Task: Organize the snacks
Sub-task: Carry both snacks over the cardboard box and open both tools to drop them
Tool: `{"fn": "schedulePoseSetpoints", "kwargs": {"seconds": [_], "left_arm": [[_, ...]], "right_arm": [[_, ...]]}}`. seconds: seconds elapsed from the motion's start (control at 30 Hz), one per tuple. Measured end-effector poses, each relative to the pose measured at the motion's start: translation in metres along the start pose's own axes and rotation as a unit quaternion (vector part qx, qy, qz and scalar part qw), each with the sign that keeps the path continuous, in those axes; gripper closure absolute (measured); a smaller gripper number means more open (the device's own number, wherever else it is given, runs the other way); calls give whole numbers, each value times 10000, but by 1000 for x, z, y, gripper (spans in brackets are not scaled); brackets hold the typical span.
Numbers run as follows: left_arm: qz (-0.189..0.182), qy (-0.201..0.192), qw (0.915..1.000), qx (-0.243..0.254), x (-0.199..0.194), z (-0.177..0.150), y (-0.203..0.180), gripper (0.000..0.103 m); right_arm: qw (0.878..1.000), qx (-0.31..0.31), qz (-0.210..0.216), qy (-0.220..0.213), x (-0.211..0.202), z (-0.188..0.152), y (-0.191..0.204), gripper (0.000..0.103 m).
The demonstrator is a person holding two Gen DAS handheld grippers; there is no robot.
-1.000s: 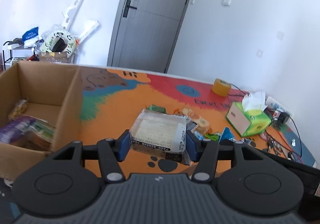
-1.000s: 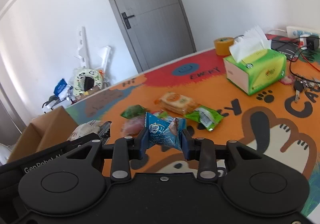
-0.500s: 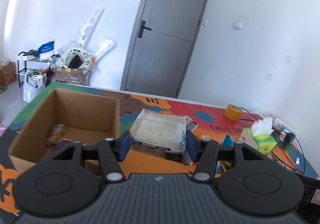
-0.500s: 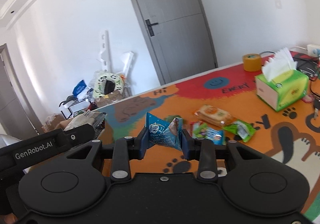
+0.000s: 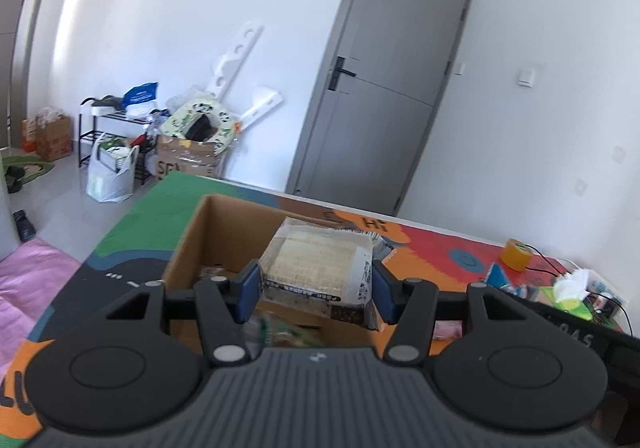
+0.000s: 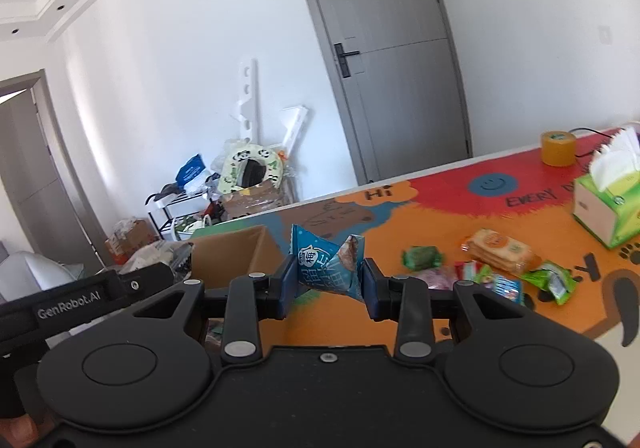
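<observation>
My left gripper (image 5: 316,290) is shut on a clear-wrapped cracker pack (image 5: 320,268) and holds it in the air over the open cardboard box (image 5: 224,224). Snack packets lie in the bottom of the box, mostly hidden by the gripper body. My right gripper (image 6: 328,292) is shut on a small blue snack packet (image 6: 324,268), held above the orange mat just right of the box (image 6: 232,252). Loose snacks remain on the mat: a biscuit pack (image 6: 500,250), a green candy (image 6: 422,258) and a green wrapper (image 6: 554,282).
The left gripper's body (image 6: 80,298) shows at the left of the right wrist view. A green tissue box (image 6: 608,203) and a tape roll (image 6: 558,147) stand on the colourful mat (image 6: 420,199). Beyond the table are a grey door (image 5: 384,99) and floor clutter (image 5: 192,139).
Both grippers have swung left and risen, each keeping its packet. The box now sits straight ahead under the left gripper, and the loose snacks have slid to the right in both views.
</observation>
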State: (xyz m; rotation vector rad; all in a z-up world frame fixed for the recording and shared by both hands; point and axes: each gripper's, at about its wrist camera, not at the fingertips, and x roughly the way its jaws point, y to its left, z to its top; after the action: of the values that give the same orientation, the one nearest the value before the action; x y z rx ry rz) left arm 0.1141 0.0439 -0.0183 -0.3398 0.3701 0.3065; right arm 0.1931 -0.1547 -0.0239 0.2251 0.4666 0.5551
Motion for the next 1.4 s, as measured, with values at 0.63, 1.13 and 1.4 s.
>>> {"fn": "schedulePoseSetpoints", "kwargs": {"seconds": [0.63,1.13,1.4], "left_arm": [[205,325,9991,-188,18,-5,35,41],[487,123,9978,-427,-5,9,70,34],[548,170,9968,-554,-2,13,84,34]], "right_arm": [[9991,-297,258,129,24,-2,45,68],[9968,-285,649,357,48,-4,75,68],[9962,-219,760,360,56,0,81,35]]}}
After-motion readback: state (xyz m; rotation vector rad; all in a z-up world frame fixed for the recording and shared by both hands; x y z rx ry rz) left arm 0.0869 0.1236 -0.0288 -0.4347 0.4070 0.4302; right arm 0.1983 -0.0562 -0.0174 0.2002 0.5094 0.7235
